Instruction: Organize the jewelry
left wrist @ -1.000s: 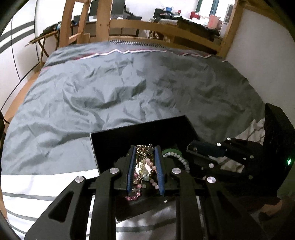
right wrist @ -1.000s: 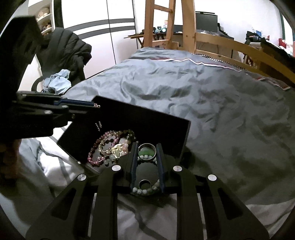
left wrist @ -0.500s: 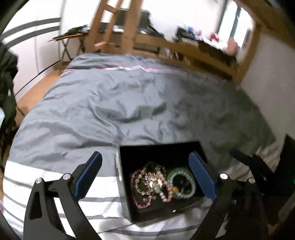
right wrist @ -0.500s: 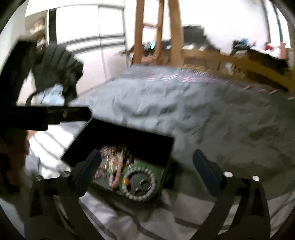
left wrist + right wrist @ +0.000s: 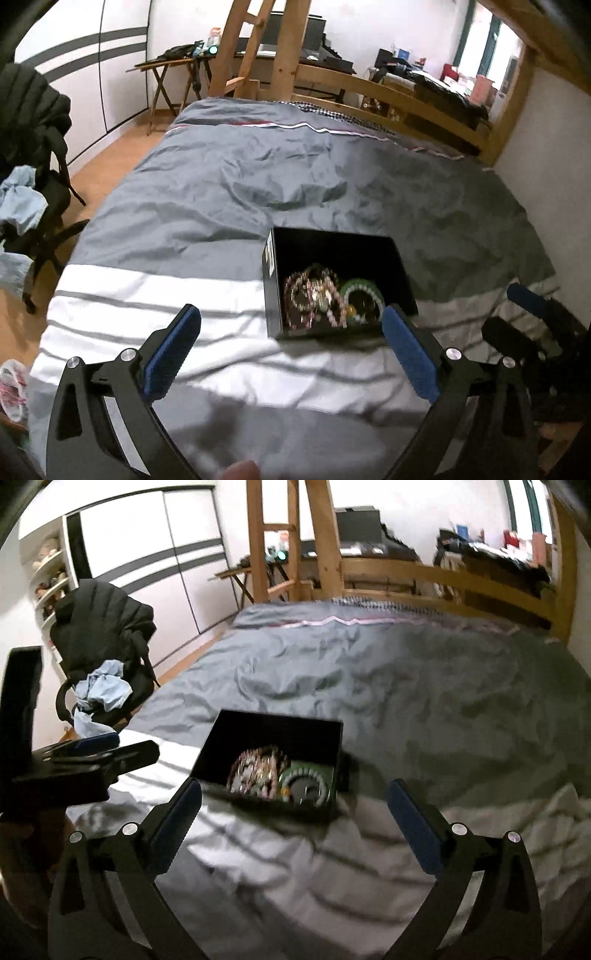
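A black open box [image 5: 273, 258] sits on the grey bed cover [image 5: 221, 192]. Inside lie a tangle of pink and gold bead bracelets [image 5: 314, 295] and a green bead bracelet [image 5: 360, 288]. The box [image 5: 314, 734] with the bracelets [image 5: 258, 771] also shows in the right wrist view. My left gripper [image 5: 291, 332] is open and empty, held above and in front of the box. My right gripper [image 5: 295, 805] is open and empty, just short of the box's near wall. The right gripper's finger [image 5: 528, 299] shows at the left view's right edge.
A chair [image 5: 107, 646] with a dark jacket and blue cloth stands left of the bed. A wooden ladder [image 5: 258, 51] and bed rail [image 5: 406, 99] are at the far end. White striped sheet [image 5: 147, 295] lies near me. A wall [image 5: 546, 147] runs along the right.
Both grippers opened, dropping their bracelets into the box, and drew back and upward away from it. The box now looks smaller and farther off.
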`<state>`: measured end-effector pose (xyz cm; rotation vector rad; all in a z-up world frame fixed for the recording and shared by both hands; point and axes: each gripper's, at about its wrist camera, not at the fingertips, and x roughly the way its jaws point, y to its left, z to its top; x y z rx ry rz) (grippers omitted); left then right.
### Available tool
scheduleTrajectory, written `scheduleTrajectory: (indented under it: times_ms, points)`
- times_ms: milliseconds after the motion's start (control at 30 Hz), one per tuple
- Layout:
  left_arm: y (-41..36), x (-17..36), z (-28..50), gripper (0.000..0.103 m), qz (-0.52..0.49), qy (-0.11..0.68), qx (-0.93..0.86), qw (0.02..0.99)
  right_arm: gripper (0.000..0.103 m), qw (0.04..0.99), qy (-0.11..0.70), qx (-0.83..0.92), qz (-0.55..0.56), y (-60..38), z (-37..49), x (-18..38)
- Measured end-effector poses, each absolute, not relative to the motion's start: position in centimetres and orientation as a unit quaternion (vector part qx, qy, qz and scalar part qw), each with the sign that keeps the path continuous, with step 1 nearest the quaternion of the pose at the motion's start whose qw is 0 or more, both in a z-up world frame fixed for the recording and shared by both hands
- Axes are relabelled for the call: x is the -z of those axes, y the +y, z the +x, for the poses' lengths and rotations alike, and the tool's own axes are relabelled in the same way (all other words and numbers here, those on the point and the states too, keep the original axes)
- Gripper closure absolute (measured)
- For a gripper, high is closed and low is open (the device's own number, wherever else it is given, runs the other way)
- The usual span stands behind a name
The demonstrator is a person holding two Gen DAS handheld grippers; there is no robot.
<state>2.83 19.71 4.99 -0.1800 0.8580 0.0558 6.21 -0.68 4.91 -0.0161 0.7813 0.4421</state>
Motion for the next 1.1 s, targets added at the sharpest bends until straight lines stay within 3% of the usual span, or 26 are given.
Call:
scheduleTrajectory:
  times_ms: [500,1100]
  points:
    - [15.8,-6.7,-2.1,0.006,0.028,0.43,-0.033,0.902,0.004,0.879,0.416,-0.229,-0.031,-1.2,1.3,-4.2]
    - [14.2,-5.5,-1.7,0.006,0.043,0.436,-0.023,0.899,0.004,0.88,0.419,-0.221,-0.024,-1.9,1.6,-4.4]
